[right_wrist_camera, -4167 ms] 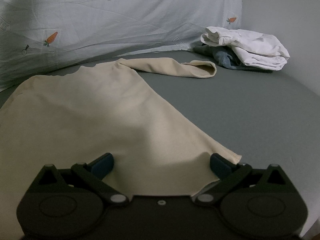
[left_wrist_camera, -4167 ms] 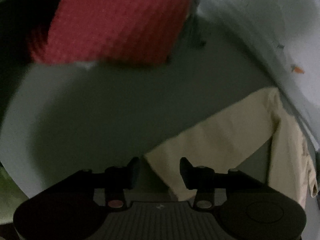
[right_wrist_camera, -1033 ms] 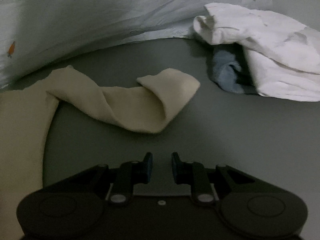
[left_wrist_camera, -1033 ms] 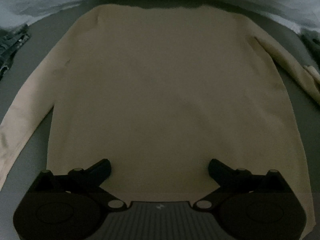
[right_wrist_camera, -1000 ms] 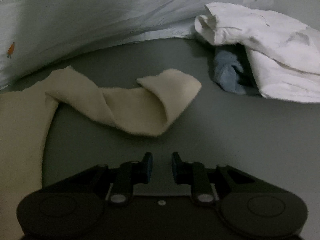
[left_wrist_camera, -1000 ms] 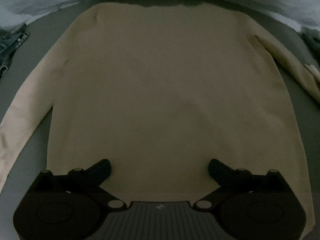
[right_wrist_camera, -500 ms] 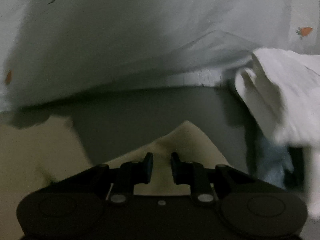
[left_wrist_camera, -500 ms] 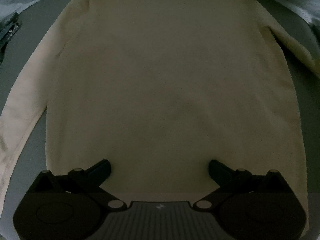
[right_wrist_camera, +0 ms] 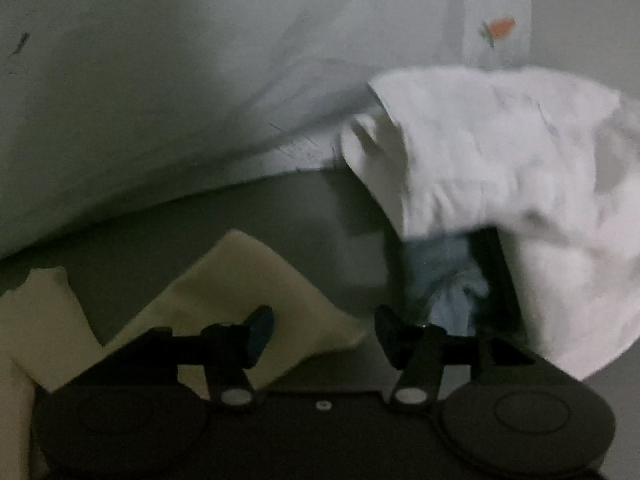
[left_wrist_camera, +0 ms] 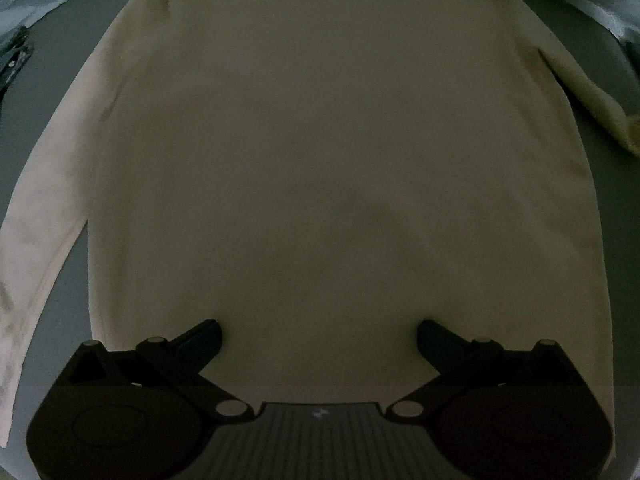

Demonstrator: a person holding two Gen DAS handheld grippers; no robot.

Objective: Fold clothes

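Observation:
A cream long-sleeved top (left_wrist_camera: 328, 152) lies flat on the grey bed surface (left_wrist_camera: 24, 92), hem towards me, sleeves out to both sides. My left gripper (left_wrist_camera: 319, 330) is wide open above the hem, empty. In the right wrist view the top's right sleeve end (right_wrist_camera: 256, 280) lies folded on the grey surface (right_wrist_camera: 280, 216). My right gripper (right_wrist_camera: 324, 330) is open over that sleeve end, its left finger (right_wrist_camera: 260, 330) above the cloth, its right finger beside the cloth's edge.
A crumpled white garment (right_wrist_camera: 500, 184) over a blue one (right_wrist_camera: 452, 292) lies just right of the sleeve. A pale sheet with carrot prints (right_wrist_camera: 180, 80) rises behind. Dark clothing (left_wrist_camera: 14, 56) shows at the left edge of the left wrist view.
My right gripper has moved forward over the sleeve end and its jaws have opened from nearly closed. My left gripper has crept forward over the top, still open.

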